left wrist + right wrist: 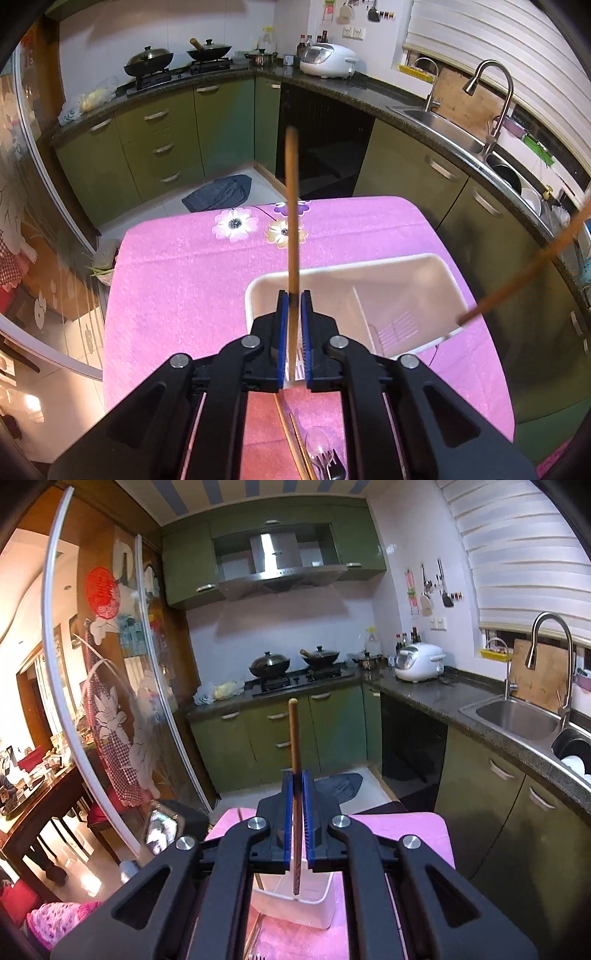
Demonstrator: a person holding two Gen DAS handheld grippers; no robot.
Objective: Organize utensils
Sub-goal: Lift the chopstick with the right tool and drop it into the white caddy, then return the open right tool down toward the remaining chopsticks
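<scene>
Chopsticks are the business of this moment: each gripper holds one slim brown wooden stick. In the left wrist view, the left gripper (294, 295) has its blue-padded jaws pinching the left wooden chopstick (291, 206), whose long axis runs up the middle of the frame, from below the jaws to a tip high against the dark cabinet opening. In the right wrist view, the right gripper (297, 775) likewise has its jaws pressed on the right wooden chopstick (294, 734), upright in the frame, its lower end showing below the pads over the white bin.

The white rectangular plastic utensil holder (436, 266) sits on the pink flowered cloth surface (177, 280), at lower right of centre in the left view, with an inner divider and a slotted floor visible. The left jaws hang over its near left rim. The other chopstick crosses the right edge of that frame on a slant, its lower end over the holder's right rim, so the right hand looks marginally closer to dropping its stick inside. In the right view the holder appears directly beneath the jaws, at bottom centre.

More utensils lie at the bottom of the left view: a clear plastic spoon (318, 445), a dark fork (334, 467) and further wooden sticks beside them, all apart from the holder.

Judging from this, the coming move turns on lowering each stick end-first along its own axis into a compartment before the jaws release.
</scene>
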